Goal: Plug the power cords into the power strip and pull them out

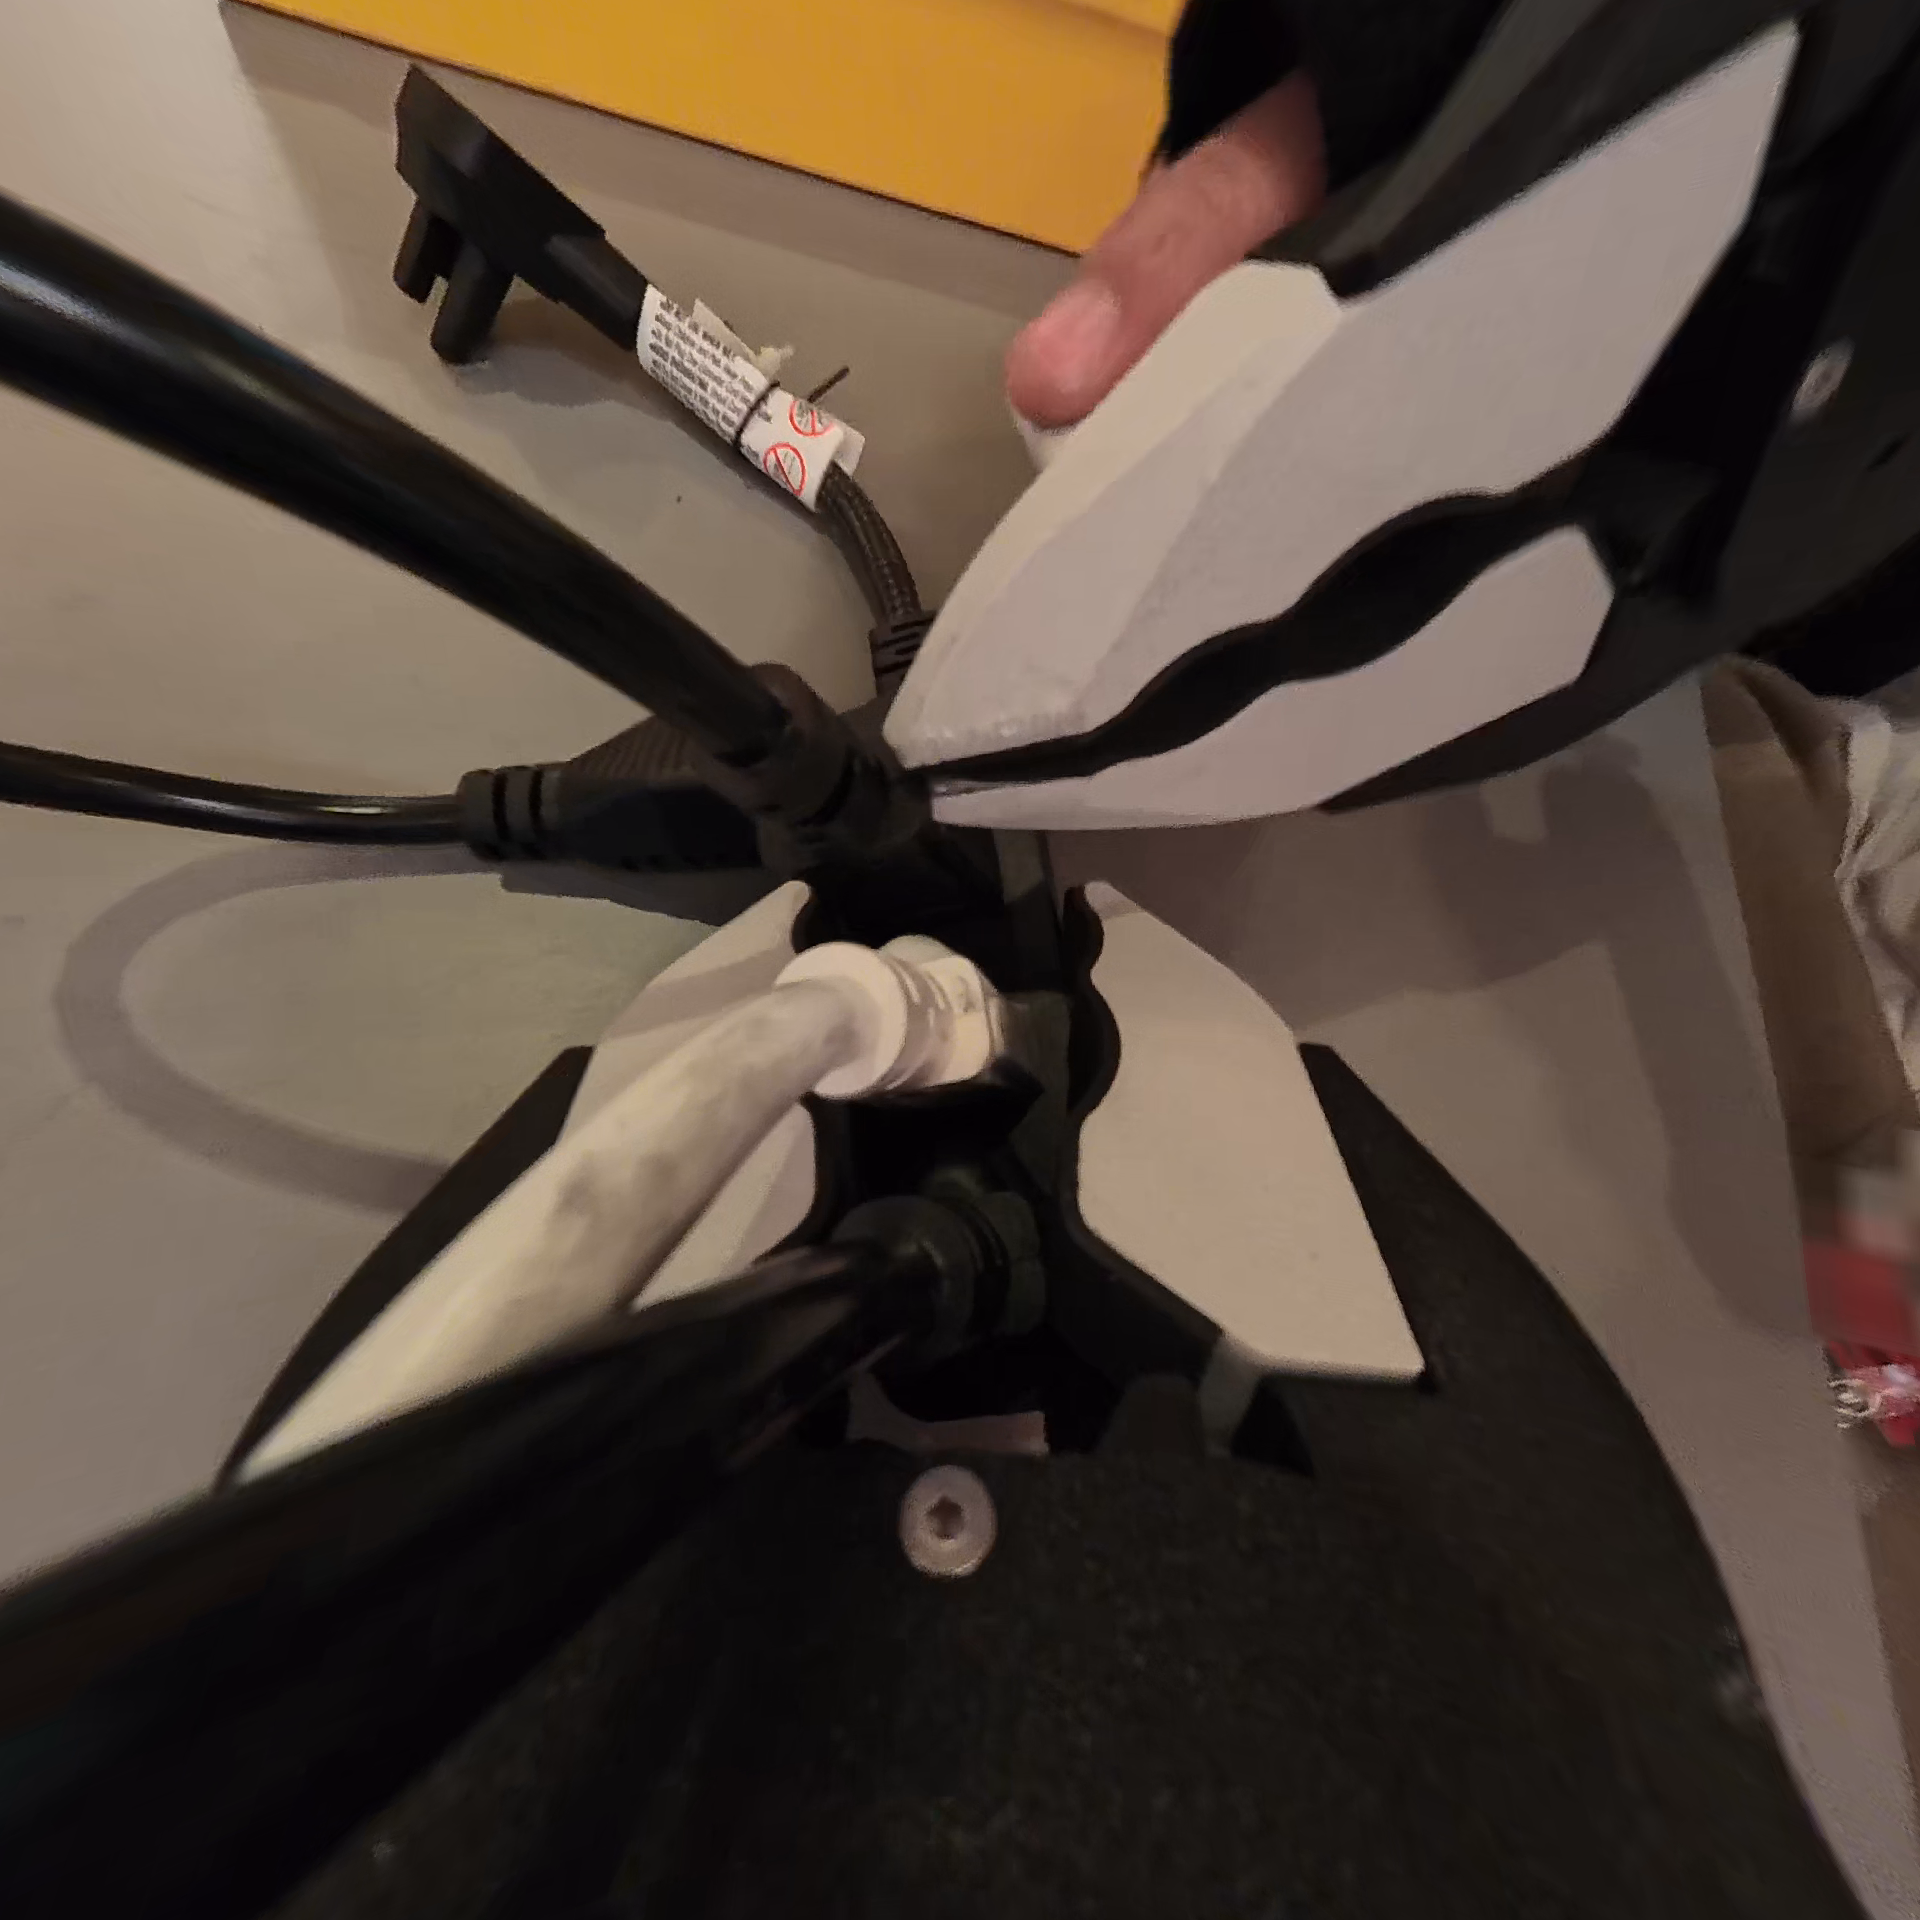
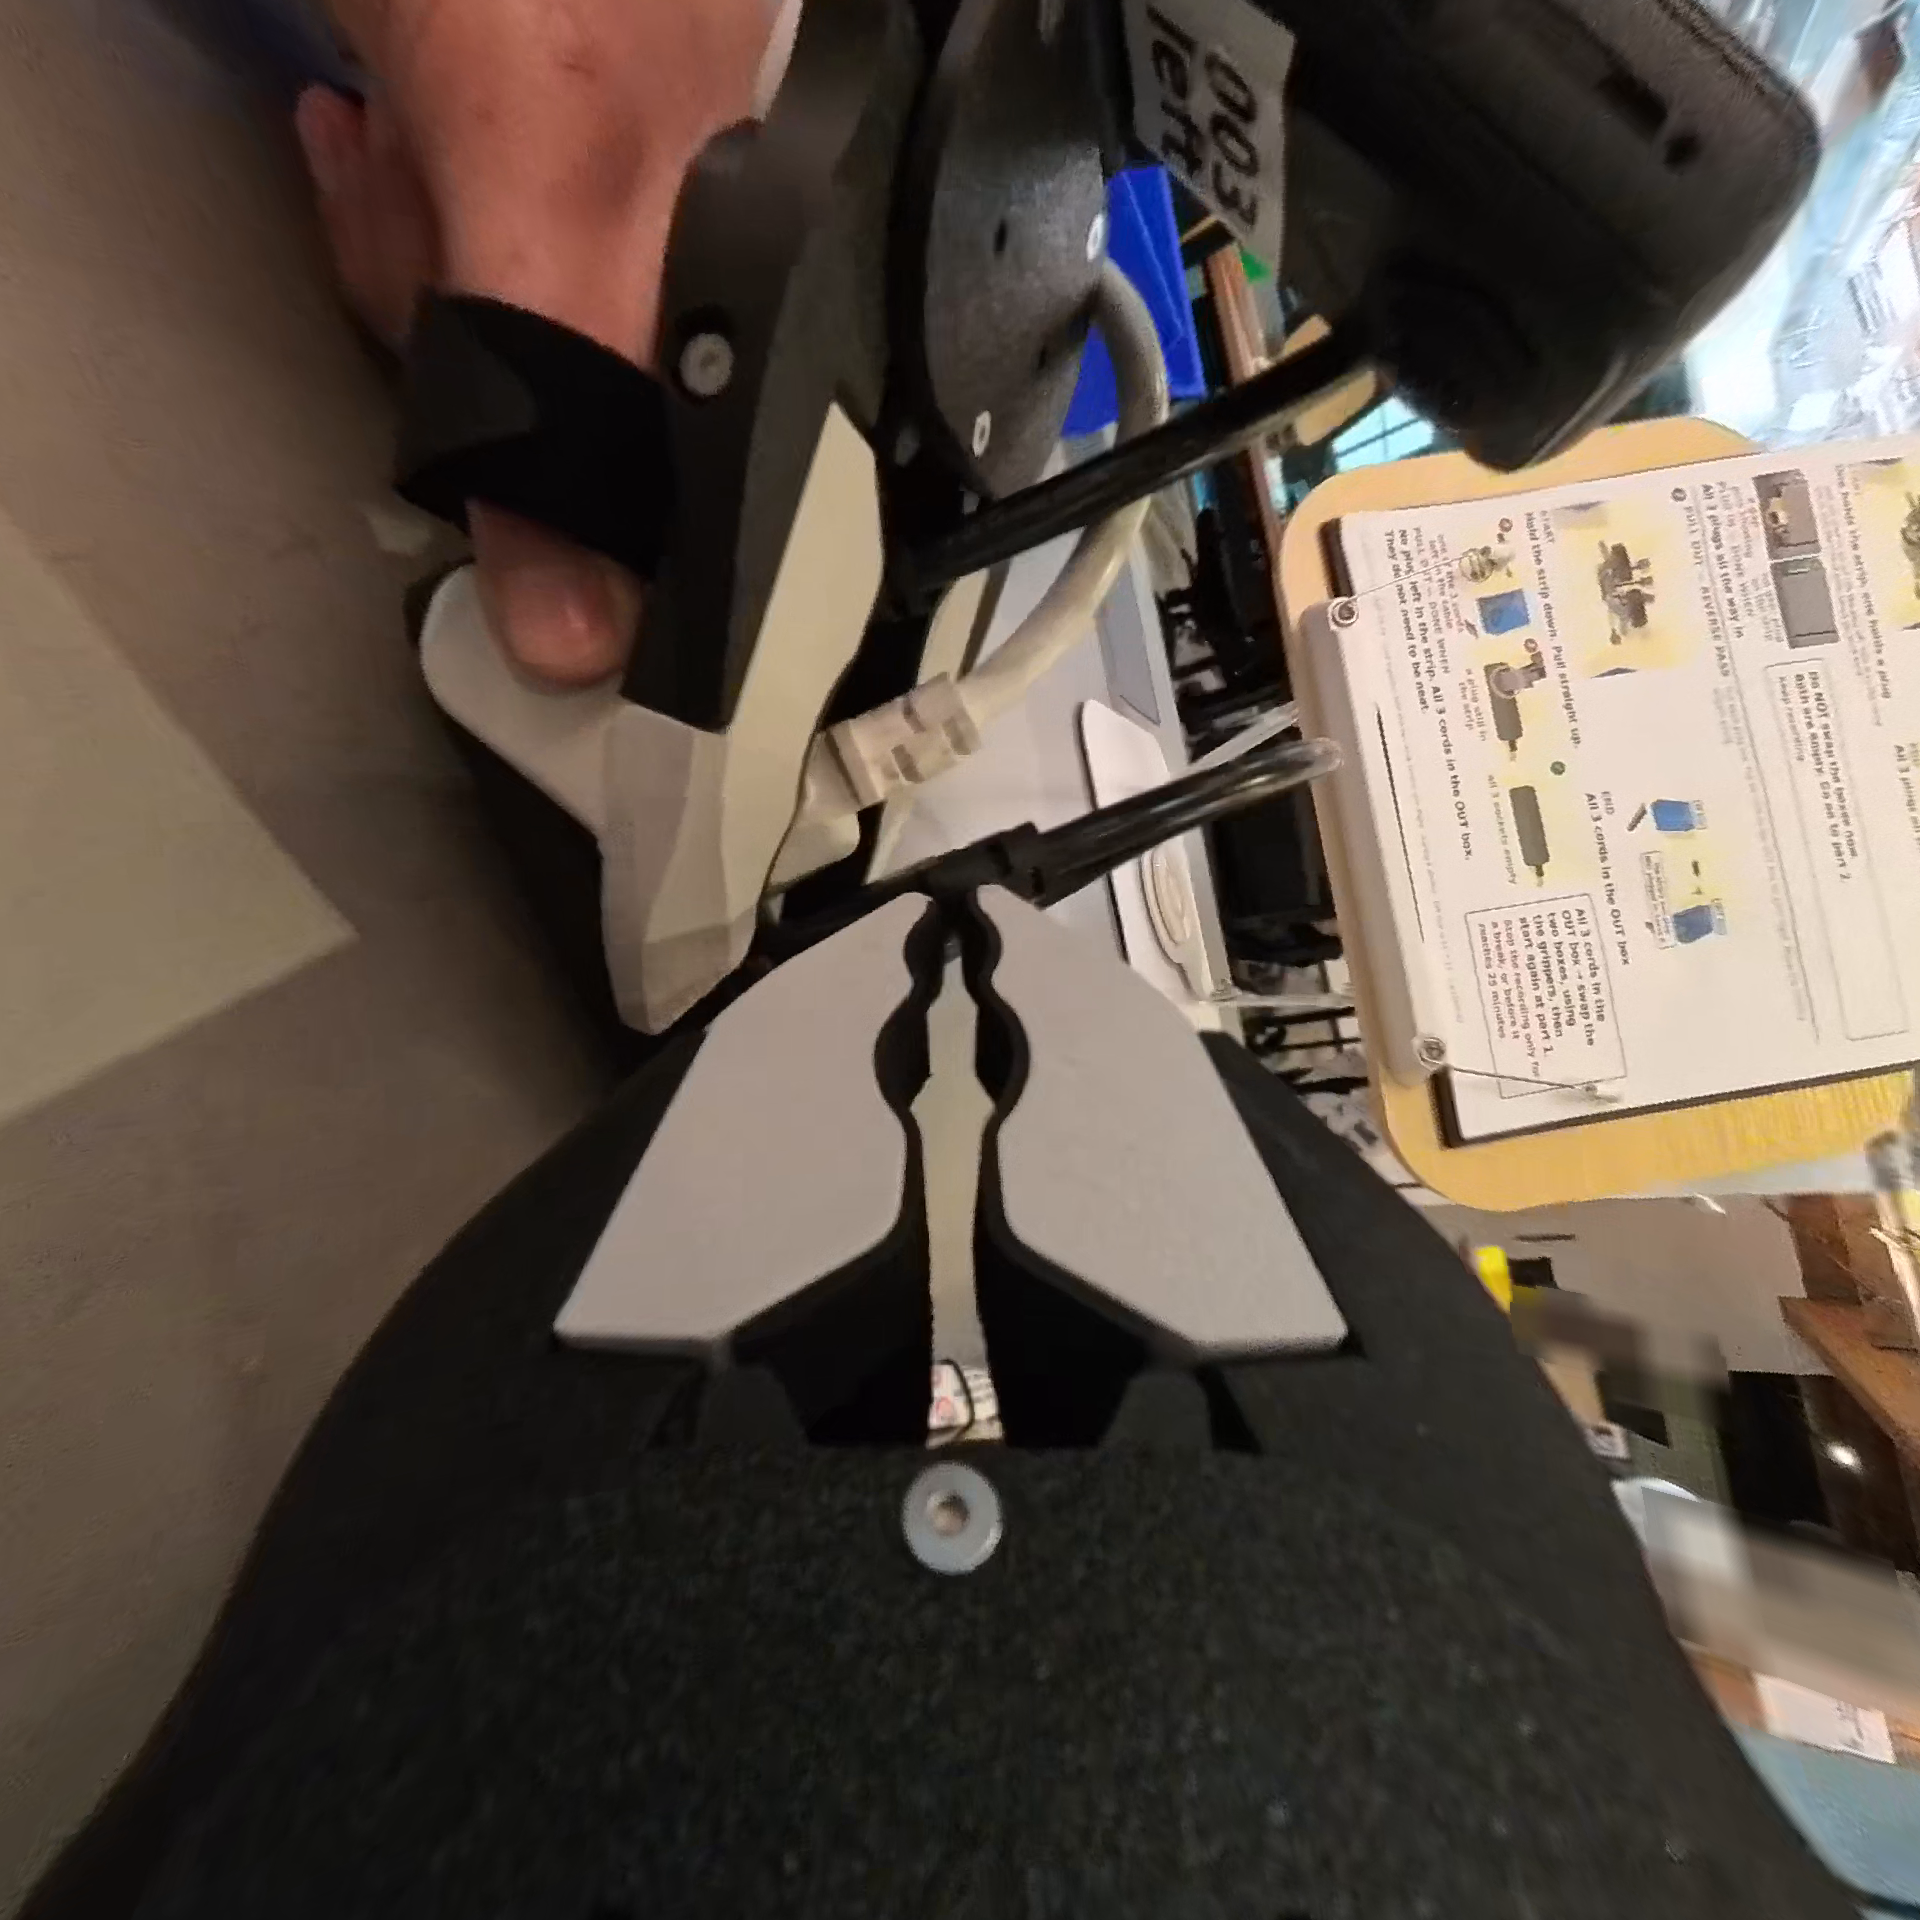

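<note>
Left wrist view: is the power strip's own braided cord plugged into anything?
No. The braided cord ends in a black plug lying loose on the grey table, prongs bare.

The power strip (image 1: 997, 873) is almost wholly hidden behind plugs and both tools' fingers.

Warm, even indoor light. Soft loop-shaped cable shadow on matte beige tabletop (image 1: 260, 623), centre-left. Strong wide-angle bending at edges. Motion blur upper right, both views.
</note>
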Motion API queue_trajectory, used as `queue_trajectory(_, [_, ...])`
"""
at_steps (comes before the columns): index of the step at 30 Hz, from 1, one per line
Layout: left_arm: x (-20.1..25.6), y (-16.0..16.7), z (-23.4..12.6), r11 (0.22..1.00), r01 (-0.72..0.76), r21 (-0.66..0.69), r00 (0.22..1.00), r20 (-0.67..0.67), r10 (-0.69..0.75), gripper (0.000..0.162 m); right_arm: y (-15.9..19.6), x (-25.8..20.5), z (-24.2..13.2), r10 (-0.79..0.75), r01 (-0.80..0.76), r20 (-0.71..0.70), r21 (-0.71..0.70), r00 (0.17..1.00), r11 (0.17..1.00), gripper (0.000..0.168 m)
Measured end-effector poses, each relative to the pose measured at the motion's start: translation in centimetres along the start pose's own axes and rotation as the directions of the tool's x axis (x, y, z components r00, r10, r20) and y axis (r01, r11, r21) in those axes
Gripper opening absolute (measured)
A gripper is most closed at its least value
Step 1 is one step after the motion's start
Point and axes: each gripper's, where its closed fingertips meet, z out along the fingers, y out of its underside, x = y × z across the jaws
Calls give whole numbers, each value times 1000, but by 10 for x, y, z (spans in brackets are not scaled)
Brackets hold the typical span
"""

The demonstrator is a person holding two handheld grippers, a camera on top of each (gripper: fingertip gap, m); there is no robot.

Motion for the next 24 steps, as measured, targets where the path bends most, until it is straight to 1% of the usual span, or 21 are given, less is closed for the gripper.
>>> queue_trajectory(2, [-1,0,0,996,-84,-6,996,24,84,42,-1,-3,-3,53,-58,97,47,994,997,3])
queue_trajectory(3, [-1,1,1,988,-151,-15,987,47,151,42,-1,-4,-7,116,-129,177,66,977,989,3])
queue_trajectory(4, [-1,2,1,974,-223,-28,972,64,225,43,-3,-7,-11,222,-252,284,74,933,965,3])
queue_trajectory(5, [-2,3,1,958,-285,-43,954,84,288,44,-5,-9,-16,320,-374,390,69,864,925,3])
queue_trajectory(6, [-3,3,2,942,-330,-57,936,107,334,44,-3,-6,-18,397,-462,445,42,803,886,4])
queue_trajectory(7, [-3,4,2,928,-368,-66,920,121,373,45,0,-4,-18,455,-520,475,7,753,854,20])
queue_trajectory(8, [-2,4,3,920,-386,-71,912,123,392,45,0,-12,-20,465,-537,548,-32,696,843,24])
queue_trajectory(9, [-1,4,3,921,-385,-69,913,118,390,45,2,-17,-19,462,-524,574,-65,677,849,23])
queue_trajectory(11, [0,3,4,921,-385,-60,914,115,389,45,1,-25,-13,437,-482,579,-86,688,872,34])
queue_trajectory(12, [1,3,4,920,-388,-54,914,111,391,44,1,-30,-9,432,-464,578,-101,692,880,36])
queue_trajectory(13, [2,3,4,920,-389,-51,913,109,392,44,1,-32,-3,438,-456,563,-118,702,882,31])
queue_trajectory(14, [2,3,3,921,-386,-49,915,110,389,45,1,-34,2,447,-460,558,-129,699,879,35])
queue_trajectory(20, [-3,3,4,951,-305,-52,942,129,309,46,3,-31,2,498,-564,582,-81,643,822,29])
queue_trajectory(22, [-5,4,5,964,-258,-57,957,125,263,45,5,-30,1,490,-560,565,-59,663,826,29])
queue_trajectory(24, [-4,4,5,966,-255,-54,959,115,259,46,4,-30,-1,460,-532,552,-34,696,846,28])
